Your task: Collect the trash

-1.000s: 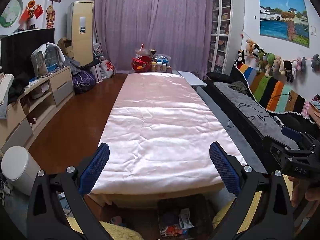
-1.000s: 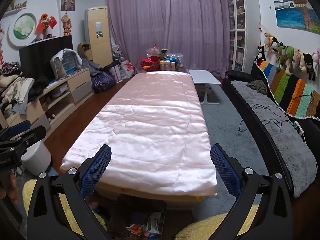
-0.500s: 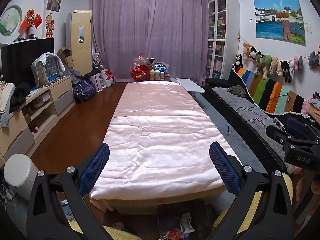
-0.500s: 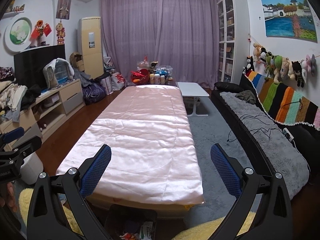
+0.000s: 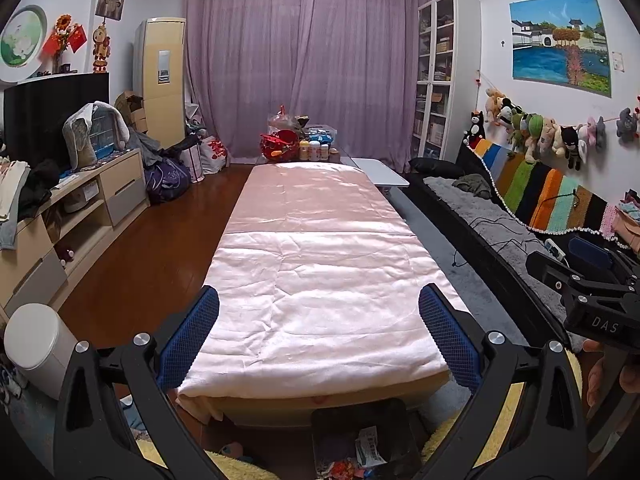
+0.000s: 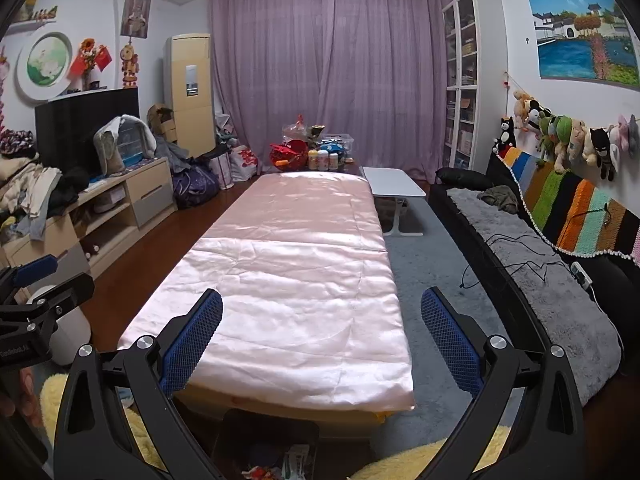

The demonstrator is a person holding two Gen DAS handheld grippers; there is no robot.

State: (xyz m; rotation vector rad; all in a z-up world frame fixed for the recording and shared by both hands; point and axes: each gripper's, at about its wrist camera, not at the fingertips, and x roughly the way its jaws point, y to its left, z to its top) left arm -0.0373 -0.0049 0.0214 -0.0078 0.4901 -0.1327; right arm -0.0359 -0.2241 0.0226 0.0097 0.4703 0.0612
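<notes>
1. White bin (image 5: 38,344) stands far left on the wood floor.
2. Left gripper (image 5: 318,336): fingers spread, empty.
3. Trash (image 5: 370,452) sits in the dark box (image 5: 360,412), below the bed (image 5: 320,280) foot; descend vertically, clearing the mattress edge.
4. Right gripper (image 6: 320,336): spread, empty; rug (image 6: 440,280) side offers open room.

"DAS" is printed on the right claw (image 5: 600,280) body.
</notes>
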